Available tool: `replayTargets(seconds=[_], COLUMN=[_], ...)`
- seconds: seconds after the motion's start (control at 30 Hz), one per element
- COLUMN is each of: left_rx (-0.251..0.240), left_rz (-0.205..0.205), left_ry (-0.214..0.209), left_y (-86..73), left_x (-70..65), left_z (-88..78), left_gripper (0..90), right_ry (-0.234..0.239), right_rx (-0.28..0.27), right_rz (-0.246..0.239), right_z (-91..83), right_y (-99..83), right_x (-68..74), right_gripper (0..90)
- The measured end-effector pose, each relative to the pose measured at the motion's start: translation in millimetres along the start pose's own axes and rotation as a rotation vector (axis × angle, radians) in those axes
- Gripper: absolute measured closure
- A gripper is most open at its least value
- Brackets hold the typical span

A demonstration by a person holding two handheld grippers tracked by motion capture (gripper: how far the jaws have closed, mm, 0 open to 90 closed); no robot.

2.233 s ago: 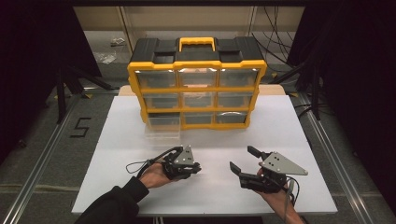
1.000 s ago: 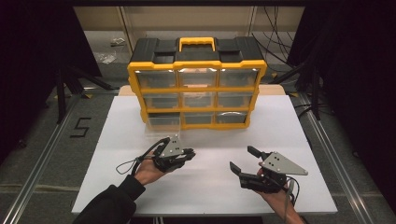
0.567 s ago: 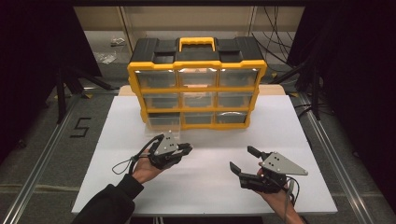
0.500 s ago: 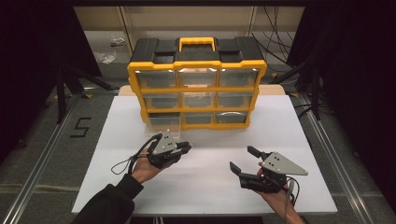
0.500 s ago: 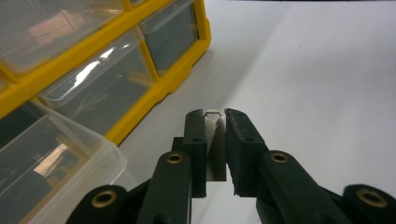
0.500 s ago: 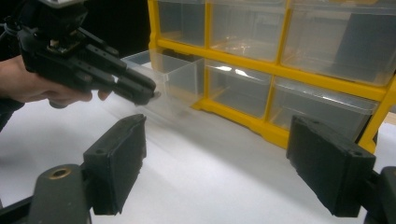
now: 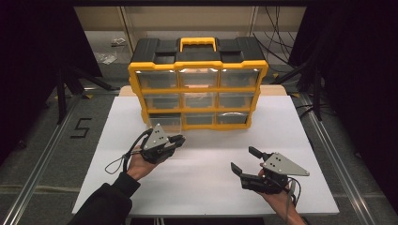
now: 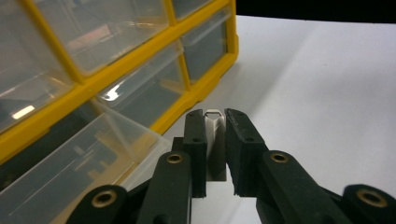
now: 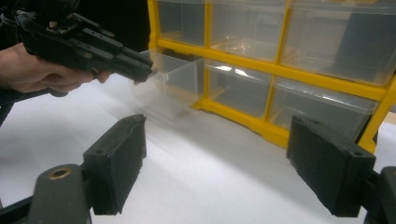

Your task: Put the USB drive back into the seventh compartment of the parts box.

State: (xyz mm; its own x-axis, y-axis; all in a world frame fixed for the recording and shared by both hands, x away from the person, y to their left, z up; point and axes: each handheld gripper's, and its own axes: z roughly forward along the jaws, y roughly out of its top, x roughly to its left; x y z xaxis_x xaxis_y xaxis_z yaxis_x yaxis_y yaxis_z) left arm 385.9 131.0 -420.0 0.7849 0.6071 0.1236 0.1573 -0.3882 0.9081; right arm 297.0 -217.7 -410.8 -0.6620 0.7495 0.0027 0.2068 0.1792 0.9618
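Observation:
A yellow and black drawer organizer stands at the back of the white table. Its bottom-left clear drawer is pulled out. My left gripper hovers just in front of that drawer, shut on a small pale metal piece pinched between its pads. The right gripper view has the left gripper at the drawer's front rim. My right gripper rests near the front right of the table, open and wide, with nothing between its fingers.
The organizer's other clear drawers are pushed in. Bare white table surface lies between the two grippers and to the right. A cable loop trails from the left gripper. Dark floor and metal rails flank the table.
The left hand has carried its gripper left, up and away from me, toward the open bottom-left drawer, still gripping the small piece. The right gripper has stayed put.

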Motion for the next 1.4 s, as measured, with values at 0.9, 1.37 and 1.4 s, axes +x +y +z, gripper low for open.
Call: replayTargets(seconds=[0.9,1.37,1.4], left_rx=[-0.038,-0.043,-0.043], left_rz=[-0.066,-0.134,-0.138], left_ry=[0.090,0.158,0.162], left_y=[-1.2,-3.9,-4.2], left_x=[20.0,37.5,39.1], left_z=[-10.1,-12.7,-13.2], left_gripper=[78.4,78.3,78.4], right_ry=[0.001,0.000,-0.001], right_rx=[0.002,0.002,0.006], right_rz=[0.000,0.001,0.000], right_z=[0.0,0.2,-0.1], right_y=[0.0,-0.1,0.0], right_x=[0.1,0.1,0.1], right_gripper=[20.8,20.8,20.8])
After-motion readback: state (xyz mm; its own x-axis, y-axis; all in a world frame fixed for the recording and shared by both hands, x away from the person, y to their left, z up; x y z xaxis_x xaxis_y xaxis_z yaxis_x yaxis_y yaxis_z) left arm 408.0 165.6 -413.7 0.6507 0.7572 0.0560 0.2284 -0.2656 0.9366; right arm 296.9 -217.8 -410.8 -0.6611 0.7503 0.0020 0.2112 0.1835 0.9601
